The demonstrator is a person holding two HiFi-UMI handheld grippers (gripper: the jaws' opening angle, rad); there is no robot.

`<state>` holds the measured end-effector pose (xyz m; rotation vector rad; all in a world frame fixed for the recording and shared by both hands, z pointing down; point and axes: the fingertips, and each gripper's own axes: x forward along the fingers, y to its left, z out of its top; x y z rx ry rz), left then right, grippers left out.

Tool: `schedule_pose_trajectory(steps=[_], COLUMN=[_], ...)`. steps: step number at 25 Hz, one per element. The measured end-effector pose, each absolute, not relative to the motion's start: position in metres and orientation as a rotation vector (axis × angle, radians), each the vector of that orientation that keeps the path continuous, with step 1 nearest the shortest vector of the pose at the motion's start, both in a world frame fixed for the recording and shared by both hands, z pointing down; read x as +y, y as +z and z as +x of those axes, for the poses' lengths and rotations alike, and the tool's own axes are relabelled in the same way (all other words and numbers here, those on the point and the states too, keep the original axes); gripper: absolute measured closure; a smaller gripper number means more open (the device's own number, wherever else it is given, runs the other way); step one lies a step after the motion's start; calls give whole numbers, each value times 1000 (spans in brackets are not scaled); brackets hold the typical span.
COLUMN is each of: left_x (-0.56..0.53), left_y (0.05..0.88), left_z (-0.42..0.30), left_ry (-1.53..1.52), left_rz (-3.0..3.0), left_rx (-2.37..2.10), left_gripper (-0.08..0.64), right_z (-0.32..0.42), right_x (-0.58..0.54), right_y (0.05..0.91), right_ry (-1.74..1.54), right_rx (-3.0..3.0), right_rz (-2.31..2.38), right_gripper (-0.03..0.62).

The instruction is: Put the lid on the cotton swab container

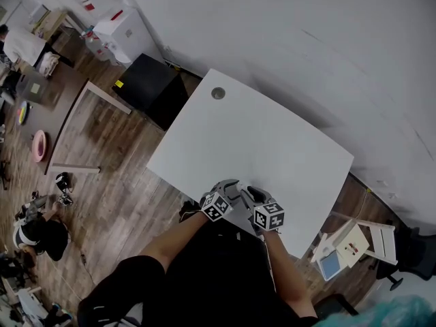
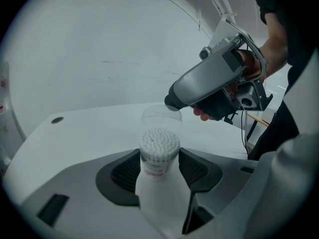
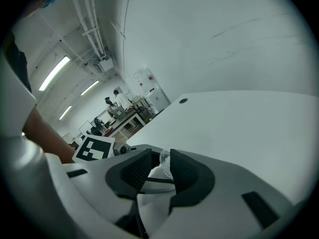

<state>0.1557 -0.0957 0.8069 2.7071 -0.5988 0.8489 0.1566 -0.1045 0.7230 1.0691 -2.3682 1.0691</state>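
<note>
"Holding the cotton swab container (image 2: 159, 146) clamped in my left gripper (image 2: 160, 171), swabs bare. Where's the lid?"

"The clear lid (image 2: 161, 114) is pinched in my right gripper (image 3: 158, 167), just above and beyond the container, not touching it."

"Risk?"

"If it lands tilted, I think the rim snags swab tips and jams. The left gripper view shows that gap. In the head view both grippers cover the container."

Dim, even light; fisheye w/ dark corners.
</note>
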Motion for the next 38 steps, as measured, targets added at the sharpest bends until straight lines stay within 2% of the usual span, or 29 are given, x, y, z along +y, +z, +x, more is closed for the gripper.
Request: schedule_pose_trajectory(steps=[8, 17, 38], left_x=[-97, -97, -96], left_y=[806, 806, 806], left_z=[157, 157, 159], left_ry=[832, 823, 815], left_rz=[2699, 2706, 2703], left_rx=[-614, -616, -632], left_gripper=[316, 316, 316], right_z=[154, 143, 143], right_x=[-111, -108, -107], right_y=[735, 753, 761], right_ry=[1264, 957, 770], right_rx=[-2332, -2235, -2164], right_rz=[1083, 1068, 1096], right_gripper=[468, 492, 531])
